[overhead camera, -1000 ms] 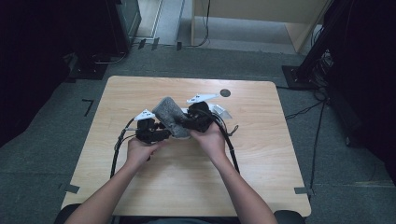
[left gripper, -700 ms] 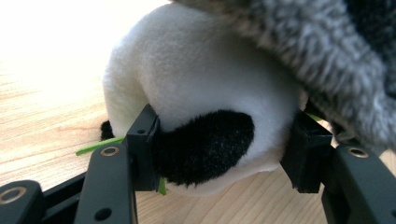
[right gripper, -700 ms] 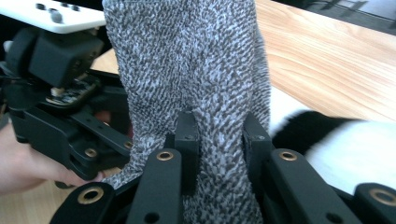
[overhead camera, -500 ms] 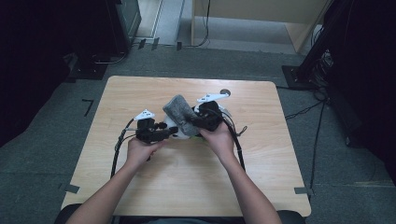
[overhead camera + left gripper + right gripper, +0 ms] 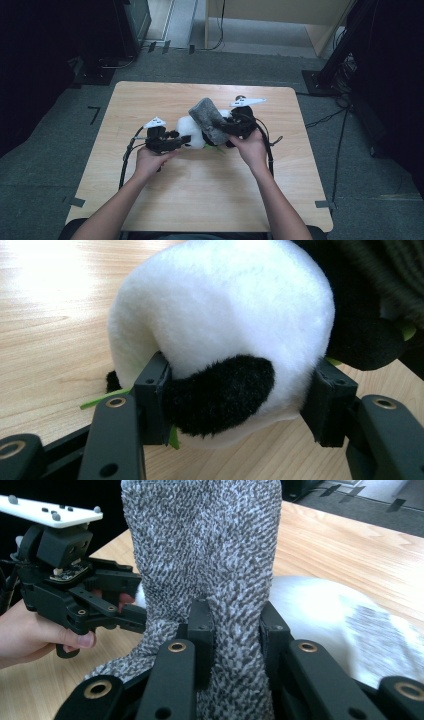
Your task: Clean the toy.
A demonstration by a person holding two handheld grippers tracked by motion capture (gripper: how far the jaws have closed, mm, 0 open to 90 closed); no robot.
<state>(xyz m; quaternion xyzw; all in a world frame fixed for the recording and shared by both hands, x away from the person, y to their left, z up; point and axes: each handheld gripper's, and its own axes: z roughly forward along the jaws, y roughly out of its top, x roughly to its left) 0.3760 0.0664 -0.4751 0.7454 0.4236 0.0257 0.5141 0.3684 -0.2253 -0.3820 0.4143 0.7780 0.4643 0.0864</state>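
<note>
Left tongs [image 5: 240, 405] clamp the soft, light panda toy [image 5: 225, 330] on the table [image 5: 200, 200]. Right tongs [image 5: 232, 630] pinch the limp knitted grey sock [image 5: 210, 555] draped over it; grip folds, not fuzz.

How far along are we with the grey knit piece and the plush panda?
Done: both grips are set. The left gripper clamps the plush panda across its white body, just above the table; the right gripper pinches the grey knit piece. In hand: the knit stands up over the panda's far end. Left: whether it is going on or coming off cannot be told; it probably has to clear or fully cover the toy.
</note>
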